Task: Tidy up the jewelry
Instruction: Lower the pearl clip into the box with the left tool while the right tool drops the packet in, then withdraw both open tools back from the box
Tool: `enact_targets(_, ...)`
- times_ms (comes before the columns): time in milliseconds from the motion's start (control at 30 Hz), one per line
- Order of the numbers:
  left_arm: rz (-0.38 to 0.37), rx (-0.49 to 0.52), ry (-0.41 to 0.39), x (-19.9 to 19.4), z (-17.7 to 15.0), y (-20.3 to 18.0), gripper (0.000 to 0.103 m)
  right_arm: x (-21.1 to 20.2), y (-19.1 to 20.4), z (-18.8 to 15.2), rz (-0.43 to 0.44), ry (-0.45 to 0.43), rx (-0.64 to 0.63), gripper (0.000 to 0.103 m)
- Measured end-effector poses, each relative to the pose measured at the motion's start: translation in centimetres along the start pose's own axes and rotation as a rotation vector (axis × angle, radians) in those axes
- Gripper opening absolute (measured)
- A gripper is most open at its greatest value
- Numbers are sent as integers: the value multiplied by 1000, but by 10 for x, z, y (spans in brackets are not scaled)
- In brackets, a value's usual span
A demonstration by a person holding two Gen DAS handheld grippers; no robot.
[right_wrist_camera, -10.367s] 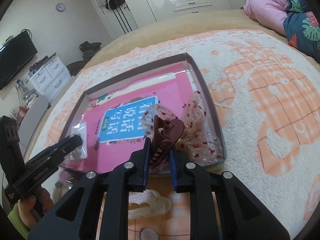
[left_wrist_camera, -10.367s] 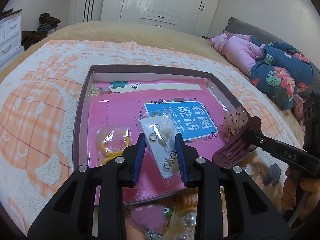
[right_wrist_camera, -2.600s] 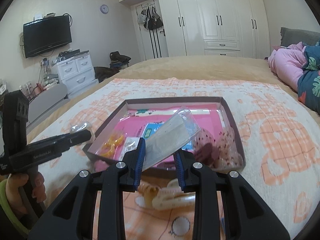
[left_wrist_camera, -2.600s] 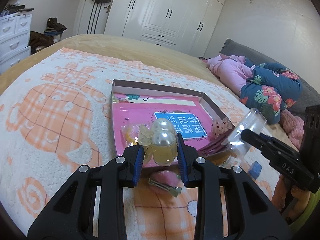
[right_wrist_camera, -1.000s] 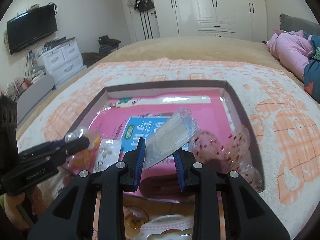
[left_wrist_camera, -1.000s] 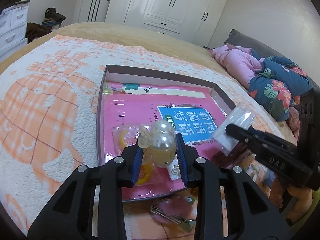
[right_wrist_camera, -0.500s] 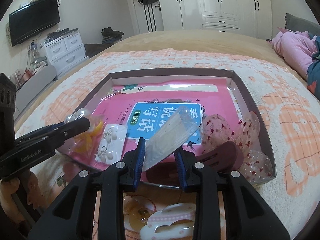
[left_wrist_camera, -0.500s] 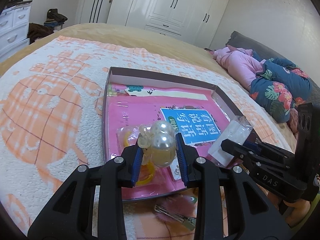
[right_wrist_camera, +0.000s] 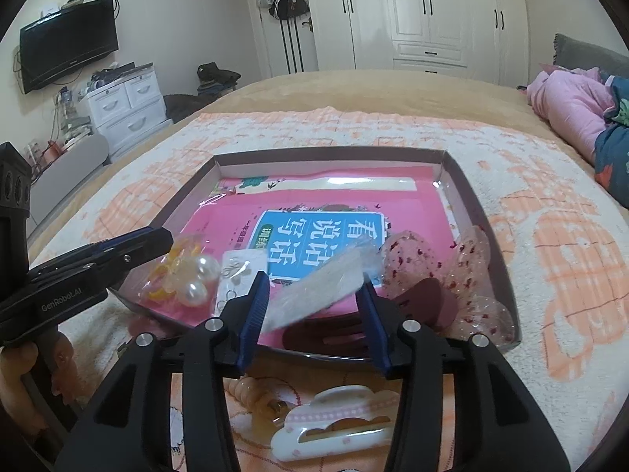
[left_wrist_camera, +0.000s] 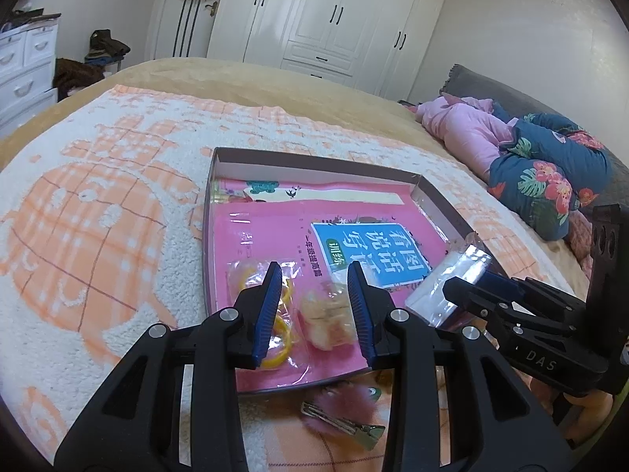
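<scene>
A shallow brown-rimmed tray (left_wrist_camera: 314,159) (right_wrist_camera: 468,192) lined with a pink book lies on the bed blanket. My left gripper (left_wrist_camera: 314,306) is open over the tray's near left corner. The pearl hair clip (left_wrist_camera: 326,320) (right_wrist_camera: 192,279) lies in the tray between its fingers, beside a bag of yellow rings (left_wrist_camera: 275,314). My right gripper (right_wrist_camera: 314,303) is open over the tray's near edge. A clear plastic bag (right_wrist_camera: 322,283) (left_wrist_camera: 448,279) sits tilted between its fingers, whether still touching them I cannot tell.
A dark red claw clip (right_wrist_camera: 373,318) and clear speckled clips (right_wrist_camera: 471,267) lie at the tray's near right. An earring card (right_wrist_camera: 236,275) lies mid-tray. A pink fluffy clip (left_wrist_camera: 342,405), a white-pink claw clip (right_wrist_camera: 334,428) and a spiral clip (right_wrist_camera: 255,393) lie on the blanket.
Both grippers have opened. The left one let the pearl clip drop into the tray. The right one loosened from the clear bag, which has tipped lower.
</scene>
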State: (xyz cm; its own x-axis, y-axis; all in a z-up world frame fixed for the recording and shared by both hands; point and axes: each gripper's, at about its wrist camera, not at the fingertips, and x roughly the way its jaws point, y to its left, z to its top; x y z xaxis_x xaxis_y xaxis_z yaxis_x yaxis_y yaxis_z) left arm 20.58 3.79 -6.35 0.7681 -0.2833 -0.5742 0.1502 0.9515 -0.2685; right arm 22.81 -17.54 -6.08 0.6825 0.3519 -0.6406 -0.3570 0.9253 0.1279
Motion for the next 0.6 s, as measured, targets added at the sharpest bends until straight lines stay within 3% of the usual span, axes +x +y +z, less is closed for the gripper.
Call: enact_targets(600,-1,-3,-72,-30,4,-5,37,-40,-7,1,-59,-119,-7,67)
